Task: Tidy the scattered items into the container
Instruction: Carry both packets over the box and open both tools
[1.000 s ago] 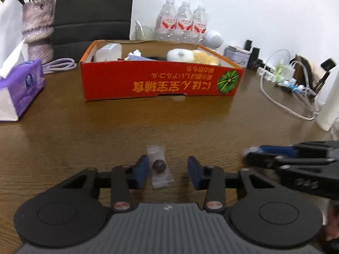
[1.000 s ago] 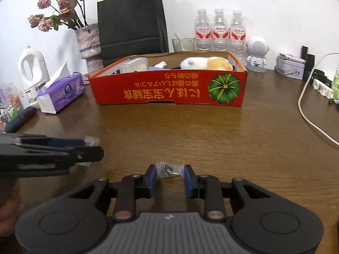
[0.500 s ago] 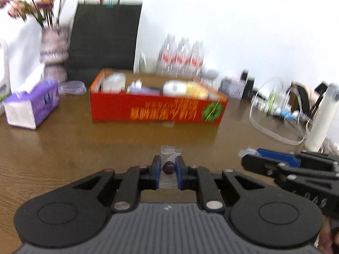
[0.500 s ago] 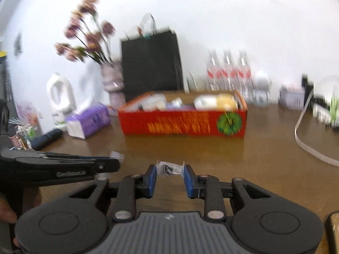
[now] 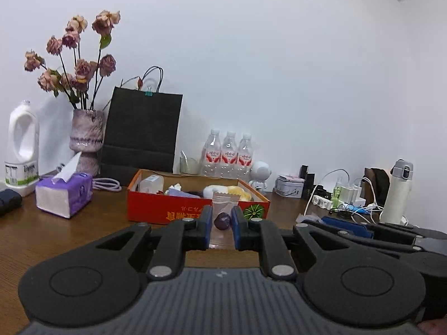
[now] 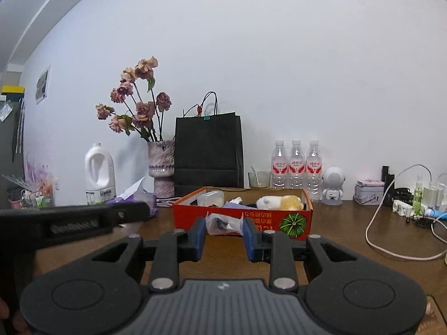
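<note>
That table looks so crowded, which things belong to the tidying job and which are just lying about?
Part of the job:
- left gripper, holding a clear packet with a dark round sweet
- right gripper, holding a crumpled clear packet
- red cardboard box

Just lying about:
- tissue box
- vase of dried roses
- black paper bag
- water bottles

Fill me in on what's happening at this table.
A person is tidying small items into the red box. The left gripper is shut on a clear packet holding a dark candy; the right gripper is shut on a small clear bag. Both are held up short of the box.
</note>
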`<state>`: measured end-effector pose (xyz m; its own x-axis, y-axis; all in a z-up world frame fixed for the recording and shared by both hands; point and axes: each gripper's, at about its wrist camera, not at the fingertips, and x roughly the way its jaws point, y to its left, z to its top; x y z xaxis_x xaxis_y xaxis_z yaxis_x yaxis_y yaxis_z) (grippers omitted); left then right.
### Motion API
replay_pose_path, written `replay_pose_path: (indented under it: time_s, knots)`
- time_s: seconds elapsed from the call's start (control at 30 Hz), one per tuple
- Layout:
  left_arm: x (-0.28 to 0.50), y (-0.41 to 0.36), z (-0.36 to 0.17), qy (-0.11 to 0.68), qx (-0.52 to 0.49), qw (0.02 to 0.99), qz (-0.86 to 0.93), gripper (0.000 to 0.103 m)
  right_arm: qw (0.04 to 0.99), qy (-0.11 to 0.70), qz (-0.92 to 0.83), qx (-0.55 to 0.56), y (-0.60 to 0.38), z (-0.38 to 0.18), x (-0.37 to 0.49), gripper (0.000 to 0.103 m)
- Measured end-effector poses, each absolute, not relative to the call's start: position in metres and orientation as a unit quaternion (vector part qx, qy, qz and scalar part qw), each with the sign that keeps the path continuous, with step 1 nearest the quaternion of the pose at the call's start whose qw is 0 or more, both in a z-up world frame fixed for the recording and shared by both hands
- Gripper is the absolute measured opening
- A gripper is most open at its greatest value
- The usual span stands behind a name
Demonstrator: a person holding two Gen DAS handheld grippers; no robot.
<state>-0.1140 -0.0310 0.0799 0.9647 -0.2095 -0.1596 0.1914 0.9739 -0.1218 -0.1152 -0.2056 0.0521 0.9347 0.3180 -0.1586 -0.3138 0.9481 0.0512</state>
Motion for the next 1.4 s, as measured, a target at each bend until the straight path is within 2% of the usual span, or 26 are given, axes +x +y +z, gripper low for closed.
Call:
replay_pose_path:
  time_s: [0.2,0.3,0.43,0.5,0.6,0.77,0.8,0.87,0.9,0.97,1.0,1.07,1.1,1.2,1.4]
  knots:
    - [-0.062,-0.016,0.099,0.084,-0.05,0.992,-0.082,0.016,0.984,0.093,0.154,0.014,-0.205,0.064,-0.089,0.027]
    - [0.005,-0.001,0.12,0.101,-0.061,0.989,-0.087,0.016,0.984,0.091,0.151,0.025,-0.209,0.086,-0.045,0.027]
    - [0.114,0.013,0.135,0.157,-0.059,0.98,-0.108,0.017,0.977,0.134,0.16,0.052,-0.215,0.127,0.048,0.027]
    - [0.174,0.012,0.129,0.225,-0.052,0.967,-0.111,0.016,0.967,0.183,0.17,0.049,-0.212,0.144,0.107,0.027]
    - [0.246,0.0,0.107,0.355,-0.069,0.924,-0.124,0.016,0.936,0.304,0.165,0.068,-0.208,0.146,0.202,0.027]
    - [0.31,-0.011,0.066,0.468,-0.08,0.872,-0.12,0.017,0.866,0.463,0.157,0.109,-0.204,0.095,0.314,0.027]
    - [0.316,-0.011,0.06,0.478,-0.076,0.868,-0.113,0.019,0.858,0.481,0.148,0.105,-0.201,0.083,0.327,0.027]
    - [0.323,-0.011,0.05,0.489,-0.072,0.861,-0.118,0.049,0.849,0.501,0.14,0.097,-0.196,0.06,0.344,0.027]
    - [0.325,-0.012,0.046,0.492,-0.068,0.858,-0.129,0.053,0.845,0.509,0.139,0.094,-0.193,0.049,0.349,0.027]
    - [0.326,-0.012,0.036,0.497,-0.059,0.855,-0.137,0.053,0.837,0.522,0.135,0.091,-0.188,0.031,0.355,0.029]
    - [0.325,-0.01,0.032,0.499,-0.06,0.854,-0.135,0.053,0.843,0.509,0.144,0.093,-0.185,0.028,0.353,0.035]
    - [0.323,-0.008,0.029,0.502,-0.068,0.852,-0.137,0.052,0.84,0.515,0.151,0.087,-0.178,0.027,0.353,0.059]
    - [0.322,-0.008,0.029,0.505,-0.063,0.85,-0.137,0.053,0.838,0.519,0.153,0.076,-0.173,0.028,0.351,0.061]
    - [0.317,-0.009,0.04,0.506,-0.059,0.849,-0.139,0.062,0.838,0.527,0.136,0.047,-0.165,0.032,0.344,0.062]
    - [0.299,-0.001,0.094,0.474,-0.047,0.871,-0.12,0.082,0.835,0.529,0.123,0.084,-0.184,0.064,0.329,0.069]
